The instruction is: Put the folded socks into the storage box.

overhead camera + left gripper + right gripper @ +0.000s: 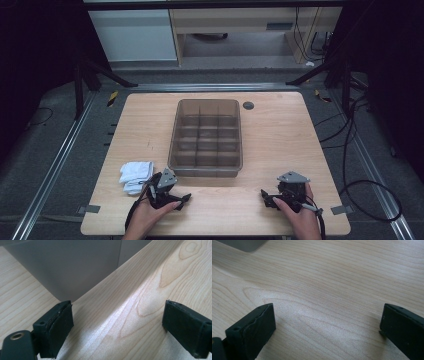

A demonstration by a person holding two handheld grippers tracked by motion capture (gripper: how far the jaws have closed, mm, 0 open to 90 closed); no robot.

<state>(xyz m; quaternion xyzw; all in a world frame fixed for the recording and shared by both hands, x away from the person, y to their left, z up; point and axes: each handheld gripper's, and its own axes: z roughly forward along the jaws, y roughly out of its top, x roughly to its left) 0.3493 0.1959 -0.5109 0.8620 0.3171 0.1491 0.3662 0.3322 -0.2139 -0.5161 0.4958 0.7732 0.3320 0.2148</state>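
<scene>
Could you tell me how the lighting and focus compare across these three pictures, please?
High view: table evenly lit, surroundings dark. Left gripper view: pale sheen on the wood, organiser box soft and blurred. Right gripper view: similar sheen between the open jaws, grain sharp.

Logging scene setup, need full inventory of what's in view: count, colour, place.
table: 1, light wood, centre
divided bin: 1, translucent grey-brown, table middle, compartments look empty
white cloth bundle: 1, white, near-left of bin, count of pieces unclear
round cap: 1, dark grey, far edge right of bin
left gripper: 1, black, near edge left, jaws apart, nothing between
right gripper: 1, black, near edge right, jaws apart, nothing between
</scene>
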